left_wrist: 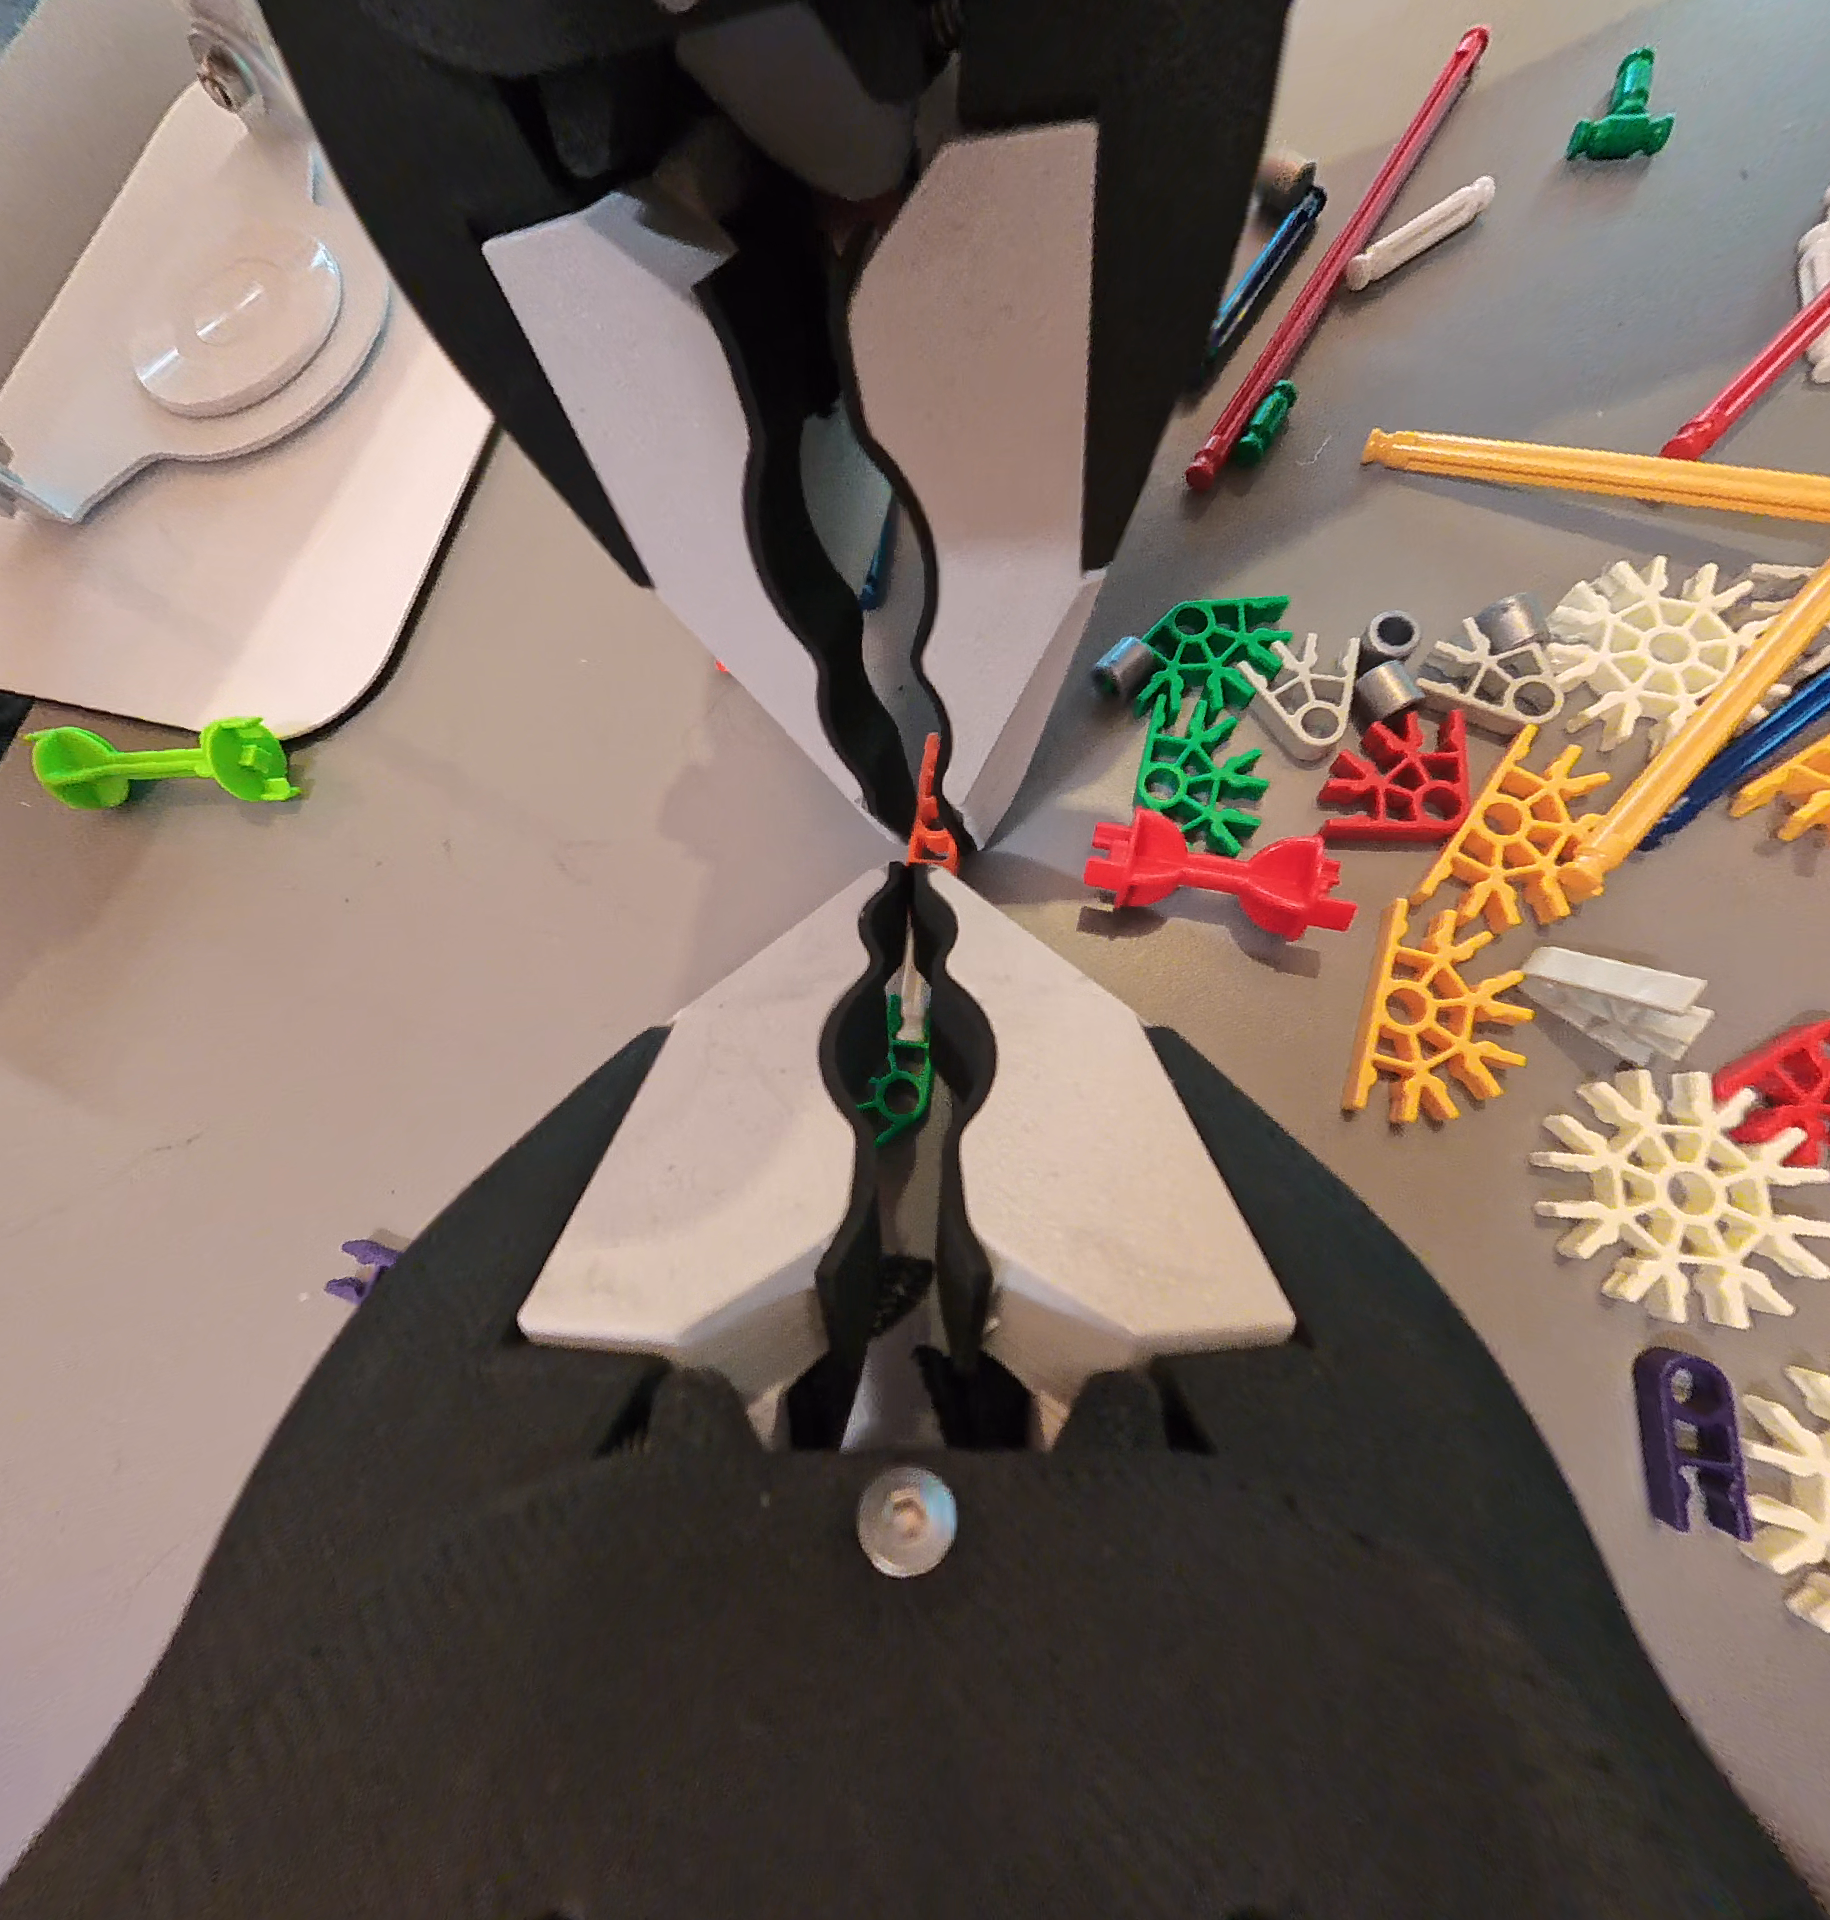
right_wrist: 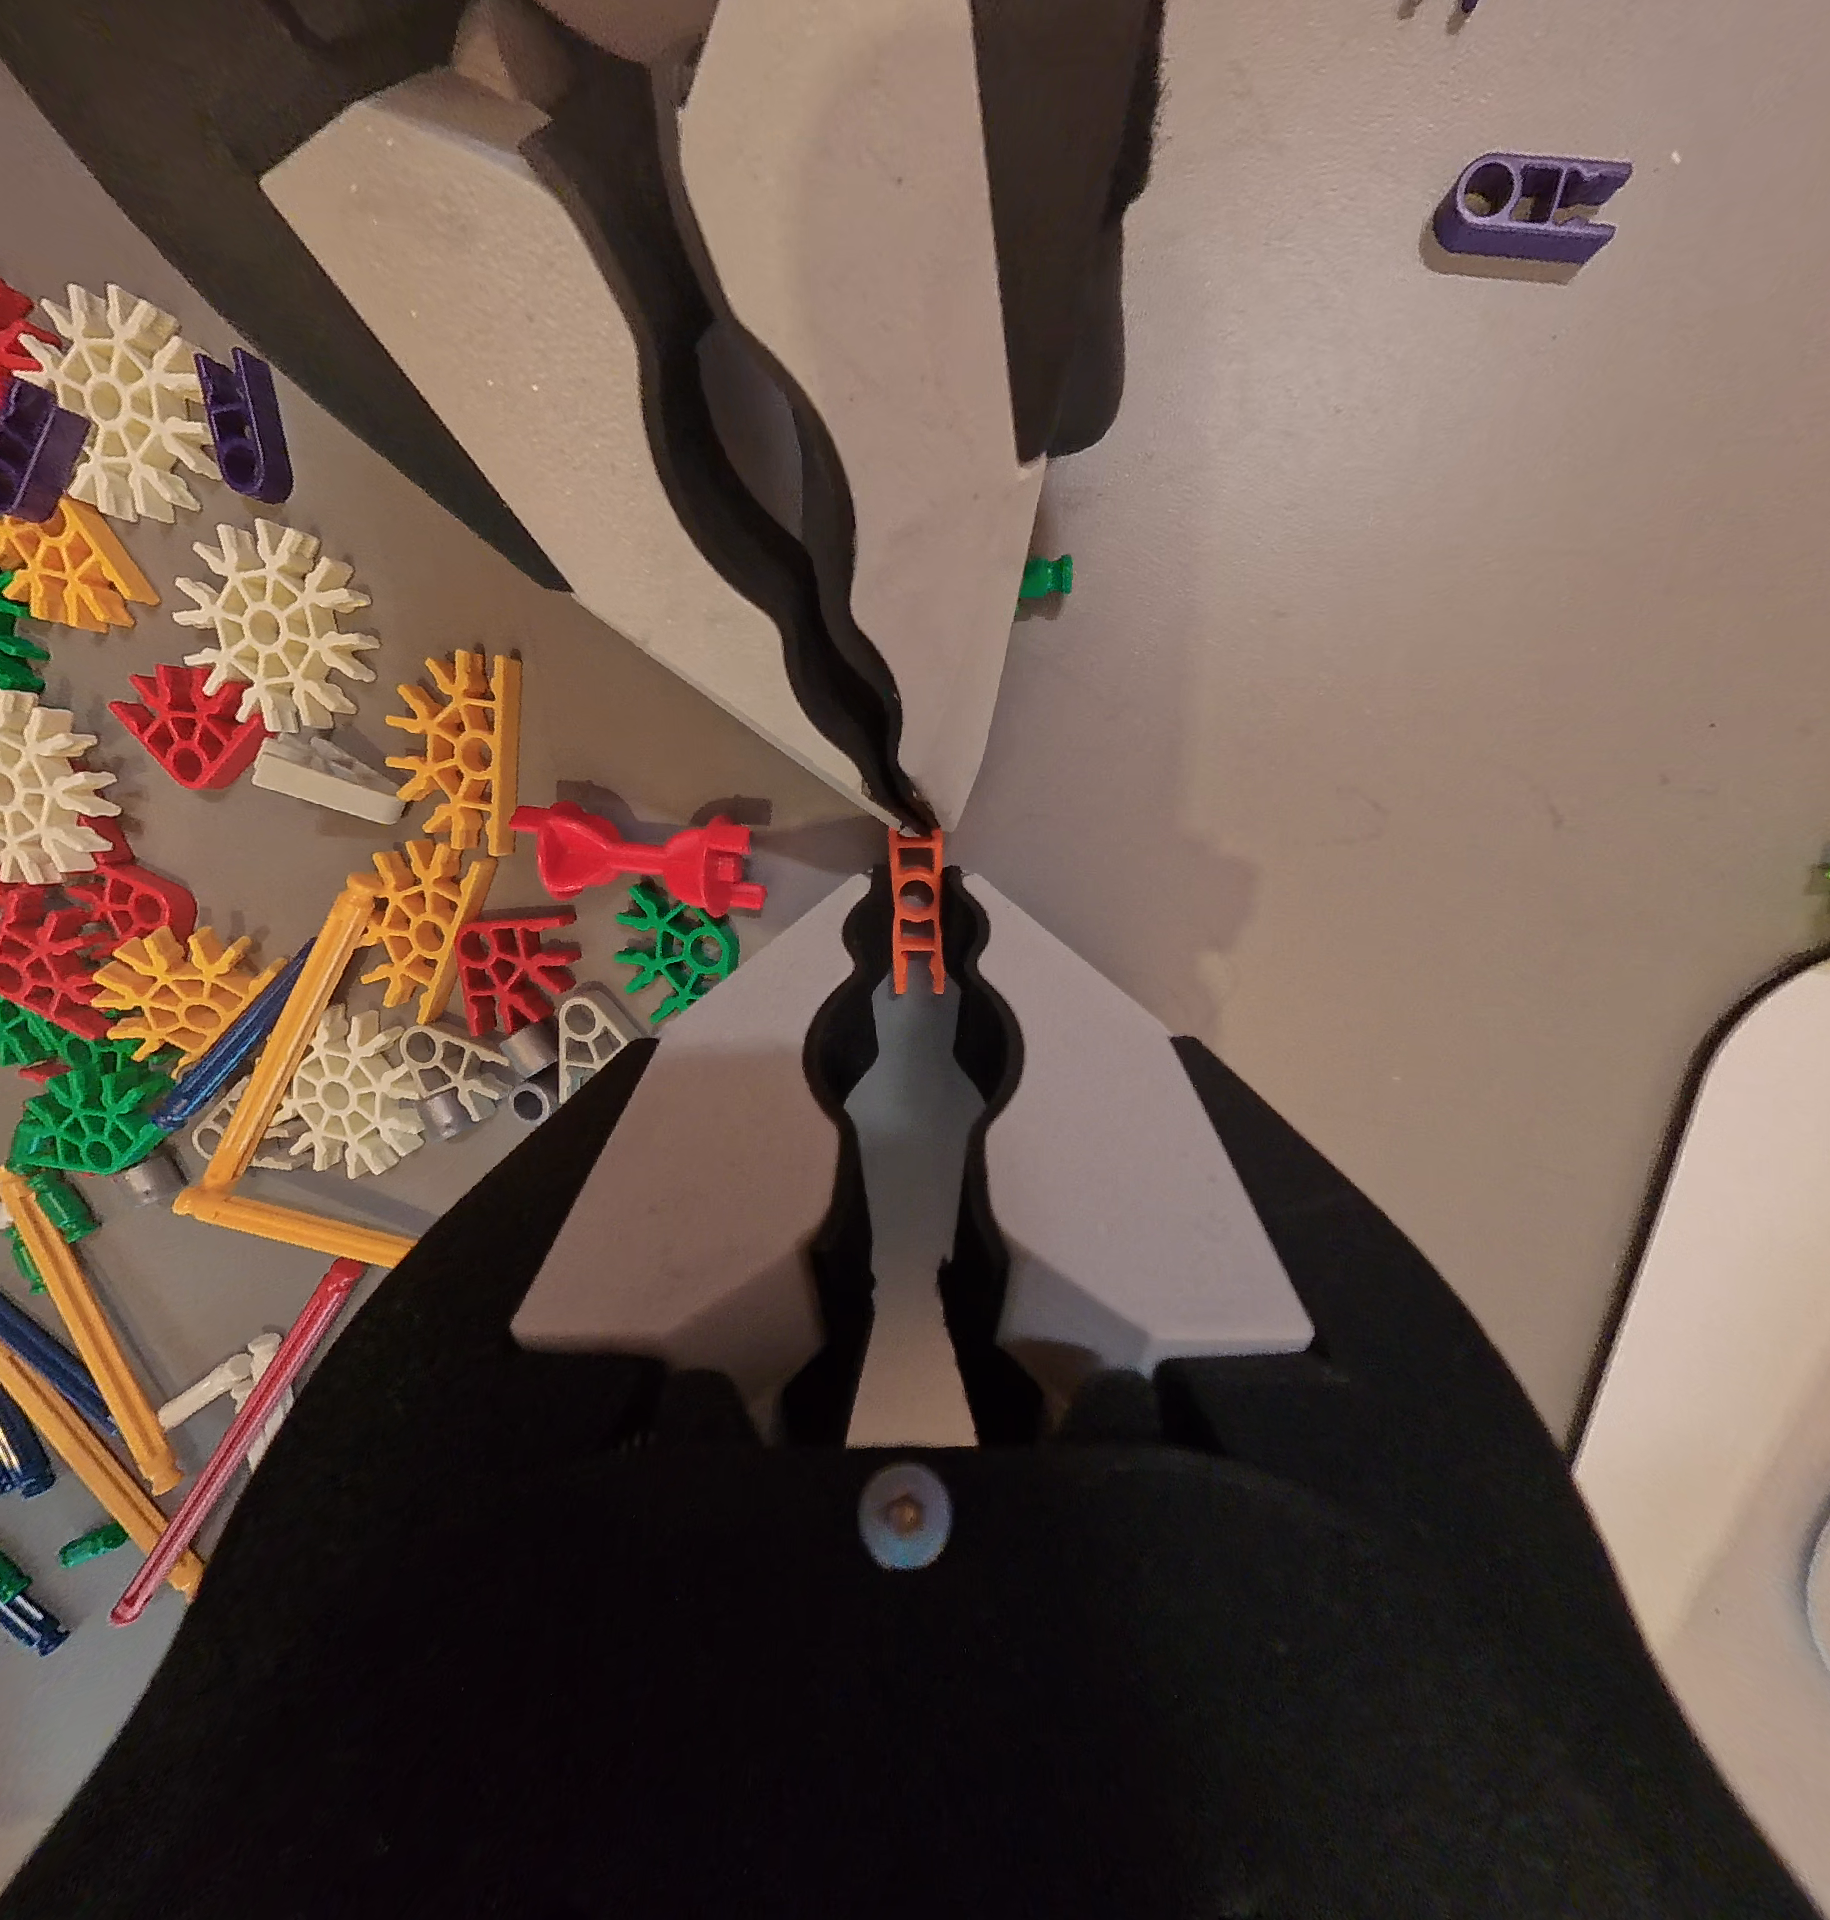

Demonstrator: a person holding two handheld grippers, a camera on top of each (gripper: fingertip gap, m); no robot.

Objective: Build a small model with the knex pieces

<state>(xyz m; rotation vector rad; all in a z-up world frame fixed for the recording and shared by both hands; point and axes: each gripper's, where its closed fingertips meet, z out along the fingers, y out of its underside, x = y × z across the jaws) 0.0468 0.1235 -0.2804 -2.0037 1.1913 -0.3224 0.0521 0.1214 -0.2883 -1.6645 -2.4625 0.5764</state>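
My left gripper (left_wrist: 909, 894) is shut on a green connector (left_wrist: 898, 1091) with a short whitish rod (left_wrist: 911, 982) pointing toward the tips. My right gripper (right_wrist: 916, 883) is shut on a small orange connector (right_wrist: 916, 920). The two grippers meet tip to tip above the grey table (left_wrist: 475, 987). In the left wrist view the right gripper comes in from the top with the orange connector (left_wrist: 932, 826) at its tips, touching or nearly touching my left tips. In the right wrist view the left gripper (right_wrist: 895, 795) comes in from the top, its jaws closed and its load hidden.
A pile of loose construction-toy pieces (left_wrist: 1513, 831) lies beside the grippers: white snowflake connectors (left_wrist: 1685, 1195), yellow rods (left_wrist: 1617, 478), and a red spool-like piece (left_wrist: 1217, 883). A lime green piece (left_wrist: 163, 764) lies by a white base plate (left_wrist: 163, 540). A purple connector (right_wrist: 1529, 208) lies apart. Left and right tips are no more than a few centimetres apart.
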